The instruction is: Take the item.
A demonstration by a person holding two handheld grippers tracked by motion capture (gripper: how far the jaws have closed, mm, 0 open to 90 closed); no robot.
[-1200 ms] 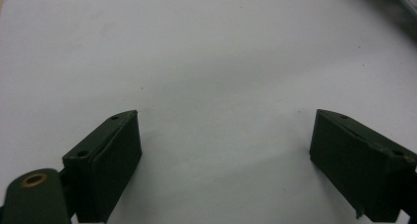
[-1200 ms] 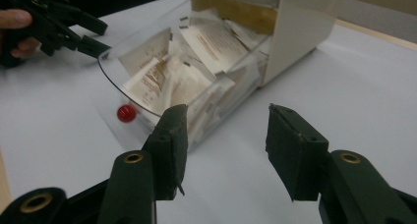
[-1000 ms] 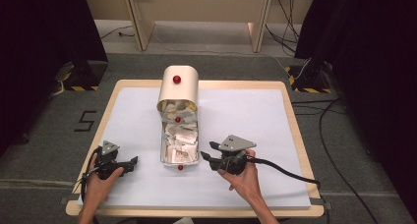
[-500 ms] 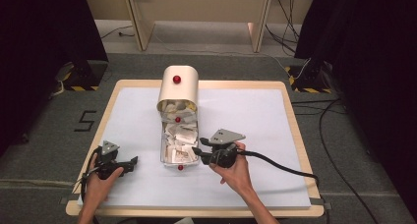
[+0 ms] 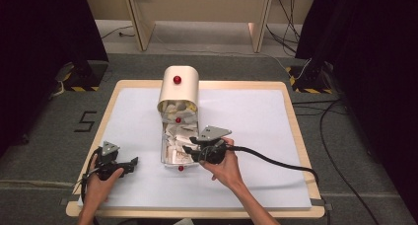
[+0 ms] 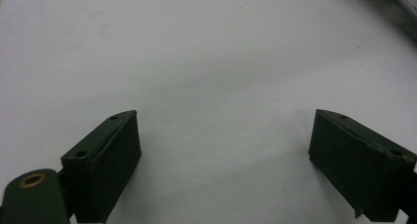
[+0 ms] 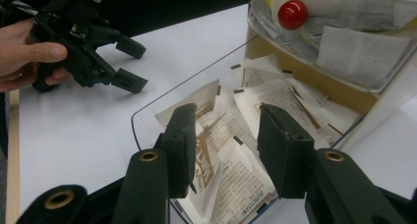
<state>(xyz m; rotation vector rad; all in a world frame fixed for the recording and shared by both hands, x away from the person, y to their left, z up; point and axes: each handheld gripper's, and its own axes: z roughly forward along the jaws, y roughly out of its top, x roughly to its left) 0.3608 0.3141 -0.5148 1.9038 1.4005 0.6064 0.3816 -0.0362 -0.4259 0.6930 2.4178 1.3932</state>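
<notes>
A beige round-topped dispenser (image 5: pixel 178 89) with a red knob (image 5: pixel 177 79) stands at the table's middle back. A clear tray (image 5: pixel 164 153) reaches out from it toward me, heaped with white paper sachets (image 5: pixel 180 136). My right gripper (image 5: pixel 190 148) hovers over the tray's near end from the right. In the right gripper view its jaws (image 7: pixel 223 135) stand partly open above the sachets (image 7: pixel 275 98). They have just been closing, and the pads press on nothing. My left gripper (image 5: pixel 132 165) rests on the white sheet at the left, wide open (image 6: pixel 223 135) and empty.
A white sheet (image 5: pixel 256 121) covers the wooden table (image 5: pixel 291 116). A small red knob (image 5: pixel 181 168) sits at the tray's front edge. The right gripper's cable (image 5: pixel 276 162) trails off to the right. The right gripper view also shows the left gripper (image 7: pixel 130 64) farther off.
My right gripper has slid left across the table until its jaws are over the tray's near end. The left gripper and hand have stayed where they were.
</notes>
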